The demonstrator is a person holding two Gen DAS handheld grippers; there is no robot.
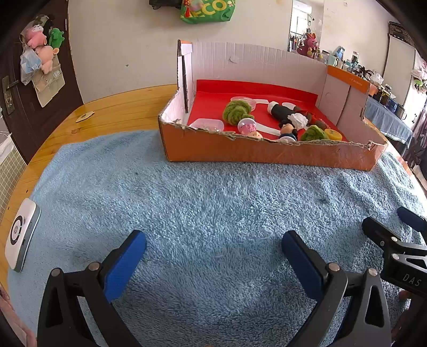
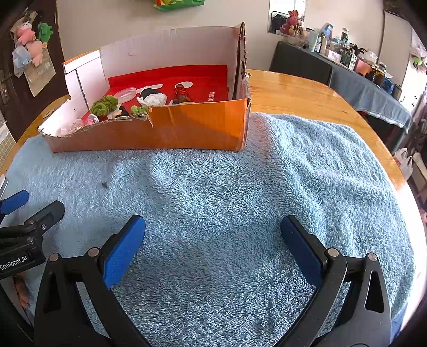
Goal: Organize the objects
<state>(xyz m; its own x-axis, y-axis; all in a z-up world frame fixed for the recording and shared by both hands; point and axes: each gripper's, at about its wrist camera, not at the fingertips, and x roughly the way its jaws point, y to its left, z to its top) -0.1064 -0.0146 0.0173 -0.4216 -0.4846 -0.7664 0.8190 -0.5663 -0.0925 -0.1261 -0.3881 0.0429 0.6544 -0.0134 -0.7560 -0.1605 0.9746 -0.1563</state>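
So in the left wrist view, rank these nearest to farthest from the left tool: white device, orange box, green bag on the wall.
1. White device, on the table's left edge, beside the left tool.
2. Orange box, ahead on the towel.
3. Green bag, high on the back wall.

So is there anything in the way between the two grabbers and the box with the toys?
Only bare blue towel lies between the open left gripper, the open right gripper and the cardboard box. The box's low torn front wall stands before the toys, so reaching them means going over it.
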